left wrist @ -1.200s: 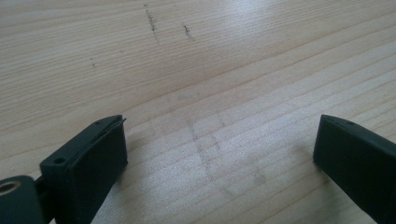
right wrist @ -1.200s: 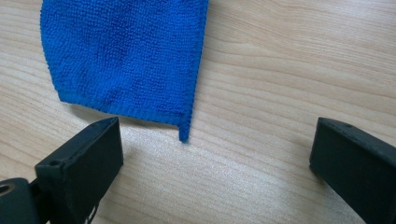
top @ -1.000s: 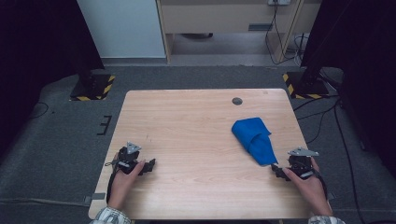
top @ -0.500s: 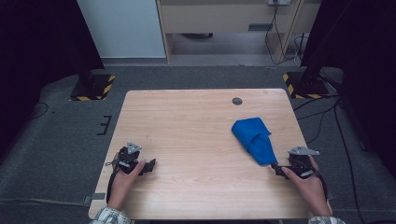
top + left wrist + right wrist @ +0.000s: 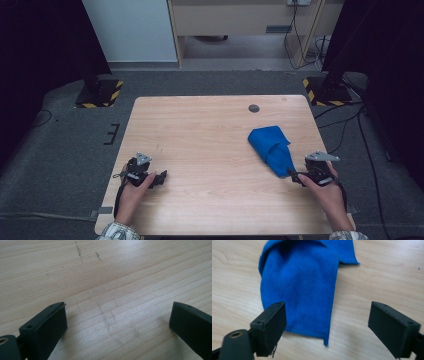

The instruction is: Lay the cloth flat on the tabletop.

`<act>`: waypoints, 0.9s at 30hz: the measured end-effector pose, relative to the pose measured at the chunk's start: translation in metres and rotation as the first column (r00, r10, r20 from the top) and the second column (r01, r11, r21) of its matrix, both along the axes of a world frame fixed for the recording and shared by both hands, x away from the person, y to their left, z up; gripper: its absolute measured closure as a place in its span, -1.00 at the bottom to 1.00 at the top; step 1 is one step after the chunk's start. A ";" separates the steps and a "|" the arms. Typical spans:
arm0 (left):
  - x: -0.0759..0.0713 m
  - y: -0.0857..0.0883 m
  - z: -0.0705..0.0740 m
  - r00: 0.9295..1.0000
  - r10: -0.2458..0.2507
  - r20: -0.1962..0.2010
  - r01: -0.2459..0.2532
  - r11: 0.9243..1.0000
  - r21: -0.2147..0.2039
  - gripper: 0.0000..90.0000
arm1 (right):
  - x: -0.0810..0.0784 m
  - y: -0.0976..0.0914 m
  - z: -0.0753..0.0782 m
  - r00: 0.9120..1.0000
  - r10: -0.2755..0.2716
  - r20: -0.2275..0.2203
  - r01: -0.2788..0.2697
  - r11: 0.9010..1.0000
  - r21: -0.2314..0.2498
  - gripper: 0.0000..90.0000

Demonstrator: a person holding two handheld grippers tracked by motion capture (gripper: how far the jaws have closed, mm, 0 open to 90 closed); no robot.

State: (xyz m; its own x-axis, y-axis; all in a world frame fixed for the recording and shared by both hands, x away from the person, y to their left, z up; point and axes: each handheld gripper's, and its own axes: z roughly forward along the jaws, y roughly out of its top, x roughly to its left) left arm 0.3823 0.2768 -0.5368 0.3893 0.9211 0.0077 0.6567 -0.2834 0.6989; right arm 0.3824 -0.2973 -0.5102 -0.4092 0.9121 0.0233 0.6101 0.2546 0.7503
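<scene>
Your right tool lies low at the near right of the worktop, its tip at the near corner of the folded blue cloth. Its jaws have just been closing but stand spread, with the cloth's corner between them, unpinched. Your left tool rests near the near left edge, jaws spread over bare wood, pointing toward the centre.
</scene>
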 end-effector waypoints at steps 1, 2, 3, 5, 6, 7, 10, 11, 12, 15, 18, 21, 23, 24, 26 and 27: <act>0.000 0.000 0.000 1.000 0.000 0.000 0.000 1.000 0.000 -0.99 | 0.002 0.000 0.003 1.000 -0.004 0.003 0.004 1.000 0.008 -0.57; 0.000 0.000 0.000 1.000 0.000 0.000 0.000 1.000 0.000 -0.99 | 0.005 0.001 0.009 1.000 0.003 0.011 -0.003 1.000 0.024 -0.50; 0.000 0.000 0.000 1.000 0.000 0.000 0.000 1.000 0.000 -0.99 | 0.005 0.001 0.009 1.000 0.003 0.011 -0.003 1.000 0.024 -0.50; 0.000 0.000 0.000 1.000 0.000 0.000 0.000 1.000 0.000 -0.99 | 0.009 0.002 0.016 1.000 0.011 0.019 -0.011 1.000 0.020 -0.42; 0.000 0.000 0.000 1.000 -0.001 0.000 0.001 1.000 0.000 -0.99 | 0.011 0.004 0.020 1.000 0.012 0.022 -0.012 1.000 0.022 -0.37; 0.000 0.000 0.000 1.000 -0.001 0.000 0.001 1.000 0.000 -0.99 | 0.014 0.006 0.024 1.000 0.017 0.024 -0.017 1.000 0.022 -0.31; 0.000 0.000 0.000 1.000 -0.004 -0.001 0.004 1.000 0.001 -0.99 | 0.023 0.014 0.036 0.998 0.035 0.043 -0.035 0.999 -0.006 -0.14; 0.000 0.000 0.000 1.000 -0.004 0.000 0.004 1.000 0.000 -0.99 | 0.025 0.016 0.039 0.998 0.043 0.042 -0.043 0.999 -0.006 -0.12; 0.000 0.000 0.000 1.000 -0.004 -0.001 0.004 1.000 0.000 -0.99 | 0.027 0.018 0.042 0.998 0.049 0.042 -0.049 0.999 -0.006 -0.06; 0.000 0.000 0.000 1.000 -0.004 0.000 0.004 1.000 0.001 -0.99 | 0.032 0.022 0.047 0.997 0.062 0.053 -0.061 0.998 -0.010 0.08; 0.000 0.000 0.000 1.000 -0.004 0.000 0.004 1.000 0.000 -0.99 | 0.039 0.029 0.054 0.995 0.069 0.065 -0.069 0.998 0.000 0.25; 0.000 0.000 0.000 1.000 -0.005 -0.001 0.005 1.000 0.000 -0.99 | 0.044 0.032 0.055 0.995 0.077 0.063 -0.076 0.997 -0.007 0.27; 0.000 0.000 0.000 1.000 -0.007 -0.002 0.007 1.000 0.000 -1.00 | 0.047 0.035 0.056 0.995 0.084 0.053 -0.084 0.996 0.002 0.29; 0.000 0.000 0.000 1.000 -0.007 -0.002 0.007 1.000 0.000 -1.00 | 0.050 0.038 0.057 0.994 0.092 0.057 -0.091 0.996 -0.009 0.31; 0.000 -0.001 0.000 1.000 -0.008 -0.001 0.008 1.000 0.000 -1.00 | 0.053 0.040 0.059 0.994 0.095 0.056 -0.094 0.995 -0.013 0.38; 0.000 -0.001 0.000 1.000 -0.008 -0.001 0.008 1.000 0.000 -1.00 | 0.053 0.040 0.059 0.994 0.095 0.056 -0.094 0.995 -0.013 0.38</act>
